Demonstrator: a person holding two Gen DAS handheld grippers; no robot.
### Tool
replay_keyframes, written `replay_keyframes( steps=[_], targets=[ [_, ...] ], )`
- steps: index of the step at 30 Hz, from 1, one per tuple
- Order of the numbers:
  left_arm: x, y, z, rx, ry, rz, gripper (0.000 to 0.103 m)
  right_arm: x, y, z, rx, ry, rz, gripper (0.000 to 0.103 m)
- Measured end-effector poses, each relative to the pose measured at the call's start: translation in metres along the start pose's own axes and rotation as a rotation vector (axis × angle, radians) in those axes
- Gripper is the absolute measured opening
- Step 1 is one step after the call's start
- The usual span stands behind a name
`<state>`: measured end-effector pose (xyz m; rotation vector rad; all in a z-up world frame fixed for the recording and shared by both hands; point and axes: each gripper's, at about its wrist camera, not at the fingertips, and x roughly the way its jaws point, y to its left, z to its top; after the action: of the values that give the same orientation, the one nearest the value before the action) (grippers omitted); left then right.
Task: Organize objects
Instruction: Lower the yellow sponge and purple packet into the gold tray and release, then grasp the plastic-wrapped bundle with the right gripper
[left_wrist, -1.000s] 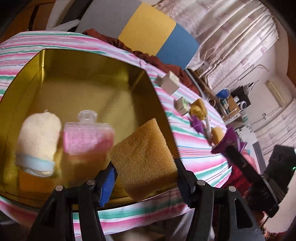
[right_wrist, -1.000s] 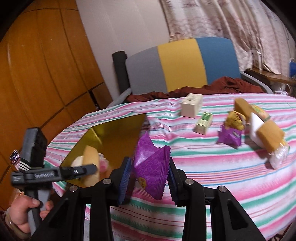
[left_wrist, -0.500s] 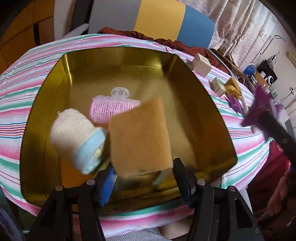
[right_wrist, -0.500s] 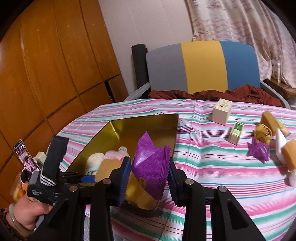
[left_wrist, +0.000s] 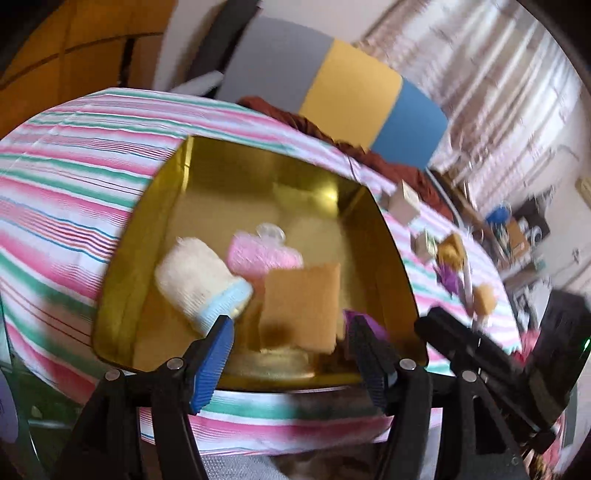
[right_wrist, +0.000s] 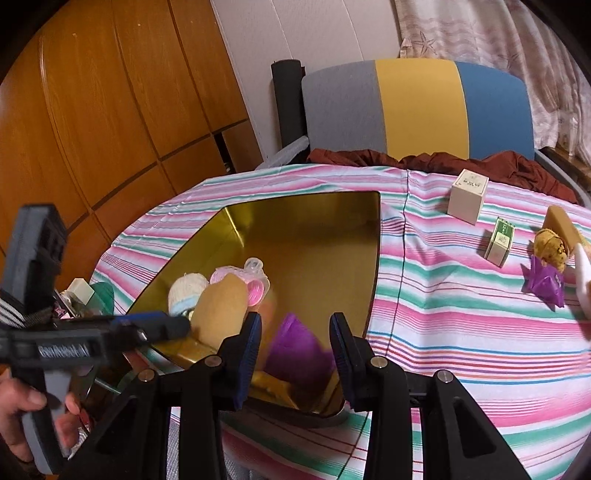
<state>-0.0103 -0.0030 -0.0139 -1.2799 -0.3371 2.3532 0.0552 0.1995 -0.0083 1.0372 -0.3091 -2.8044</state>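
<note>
Now both grippers hang over the near edge of the gold tray (right_wrist: 314, 236), which sits on the striped tablecloth (right_wrist: 461, 325).

The left gripper (left_wrist: 291, 354) has its fingers apart and still opening. The tan sponge (left_wrist: 301, 306) lies free in the tray beyond them, one flat face toward the camera, its long axis running roughly from the near rim to the far wall.

The right gripper (right_wrist: 293, 347) is also opening. The purple packet (right_wrist: 295, 350) is between the pads but blurred and not touching them, its pointed end upward.

Four things are inside the tray: one sponge, one pink roller (left_wrist: 262, 254), one cream roll with a blue end (left_wrist: 199, 280), pointing down-right, and the purple packet.

Outside, on the cloth: one beige box (right_wrist: 468, 195), one small green box (right_wrist: 500, 242), one more purple packet (right_wrist: 545, 284).
</note>
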Motion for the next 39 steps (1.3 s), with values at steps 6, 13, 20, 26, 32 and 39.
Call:
replay_keyframes(
  steps=[6,13,20,26,32,39],
  targets=[
    [-0.010,0.011,0.004,-0.075,-0.082,0.008,0.069,-0.008,-0.008,-0.001,0.040,-0.022,-0.006,0.055],
    [-0.014,-0.002,-0.002,-0.053,-0.130,0.022,0.077,-0.014,-0.009,-0.005,0.054,-0.025,-0.013,0.066],
    [-0.007,-0.019,-0.012,-0.045,-0.103,-0.012,0.077,-0.020,-0.016,-0.006,0.070,-0.036,-0.035,0.079],
    [-0.005,-0.043,-0.020,0.022,-0.095,-0.033,0.077,-0.029,-0.034,-0.008,0.114,-0.049,-0.074,0.084],
    [-0.010,-0.066,-0.029,0.091,-0.124,-0.072,0.077,-0.037,-0.063,-0.015,0.178,-0.055,-0.146,0.084],
    [-0.006,-0.092,-0.040,0.168,-0.101,-0.113,0.077,-0.058,-0.106,-0.029,0.217,-0.107,-0.296,0.084]
  ],
)
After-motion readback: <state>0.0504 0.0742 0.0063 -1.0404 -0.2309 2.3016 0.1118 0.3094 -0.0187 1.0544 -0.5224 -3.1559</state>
